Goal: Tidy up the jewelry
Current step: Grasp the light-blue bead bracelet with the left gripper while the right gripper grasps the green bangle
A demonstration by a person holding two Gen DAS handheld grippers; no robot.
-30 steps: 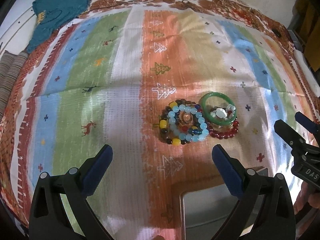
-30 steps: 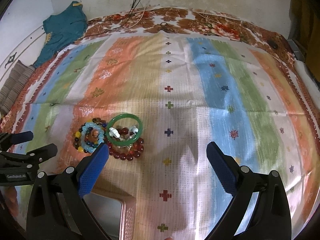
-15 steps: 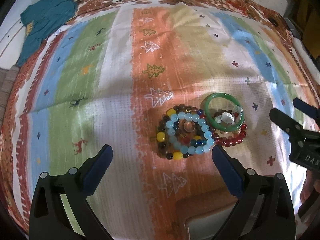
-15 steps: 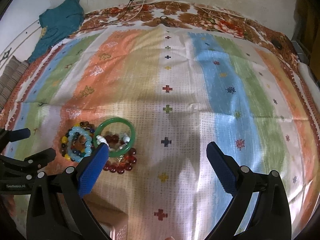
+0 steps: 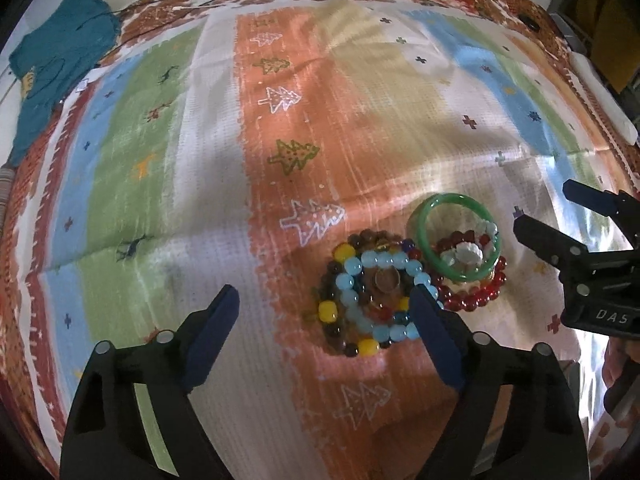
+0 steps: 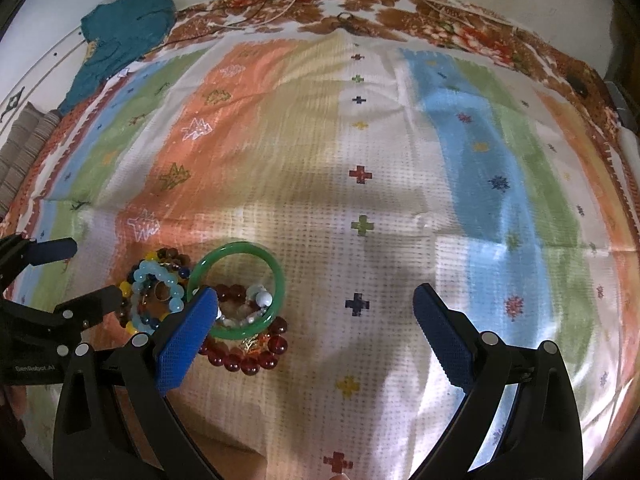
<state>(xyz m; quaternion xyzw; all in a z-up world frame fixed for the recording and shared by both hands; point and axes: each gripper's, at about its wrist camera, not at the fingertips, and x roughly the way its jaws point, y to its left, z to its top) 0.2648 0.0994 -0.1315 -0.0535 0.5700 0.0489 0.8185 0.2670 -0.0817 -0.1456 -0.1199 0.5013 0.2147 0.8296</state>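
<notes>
Both open claws point(image 5: 324, 316) point(image 6: 316, 316) moved nearer the bracelets point(image 5: 372, 300); only the right view shows the bangle point(image 6: 240, 292) unobstructed.

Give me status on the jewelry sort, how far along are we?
Done: nothing visibly sorted. The green bangle, red bead bracelet and light-blue bead bracelet lie piled together on the striped cloth. In hand: nothing; the left gripper and right gripper are open beside the pile. Left: every piece.

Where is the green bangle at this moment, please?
In the right wrist view the green bangle lies lower left on the striped cloth, overlapping the dark red bead bracelet, just right of the light blue bead bracelet.
</notes>
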